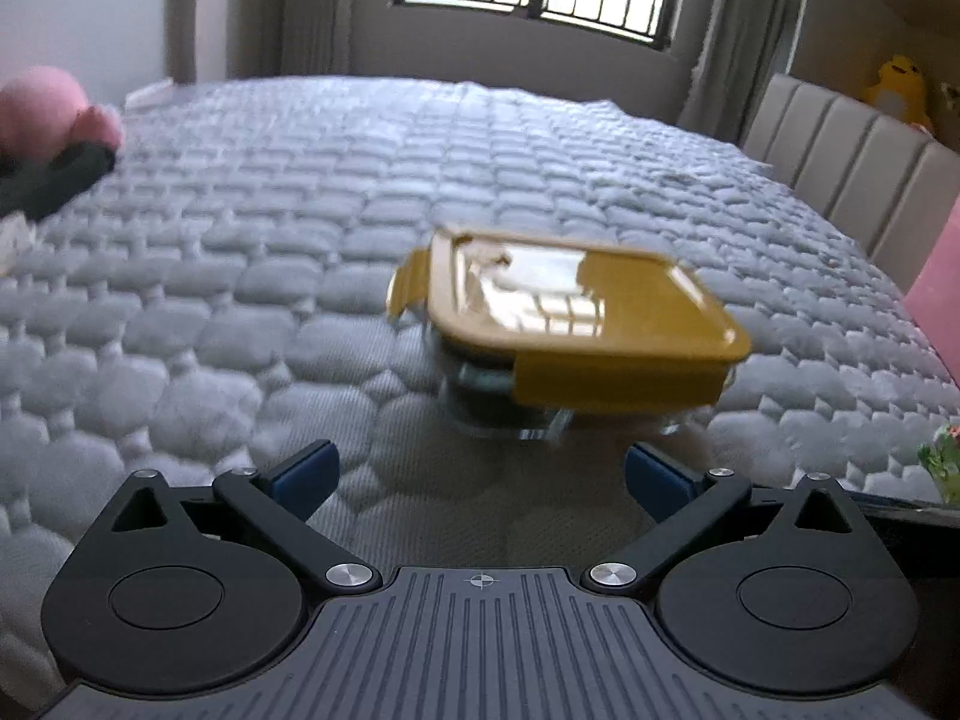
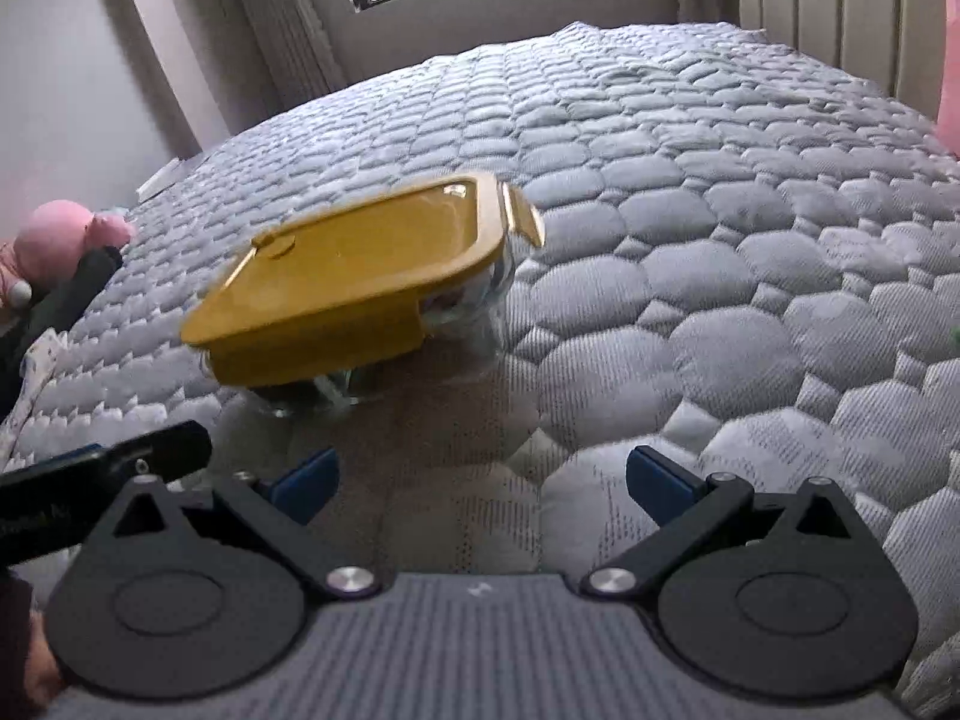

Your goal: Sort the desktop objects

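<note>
Glass food container with its yellow snap lid sits on the quilted mattress ahead of the left gripper and right gripper — both wide open, empty — and slick glass could slip on soft bedding.

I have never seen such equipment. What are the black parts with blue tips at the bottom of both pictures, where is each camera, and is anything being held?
Each picture comes from a camera mounted on a hand-held gripper, looking forward along its jaws. The left gripper and the right gripper both have their blue-tipped jaws spread wide, holding nothing. Ahead, on the grey quilted mattress, sits a clear glass container with a mustard-yellow snap lid; the lid is on. A pink plush toy lies at the far left edge. Both views are somewhat blurred.
</note>
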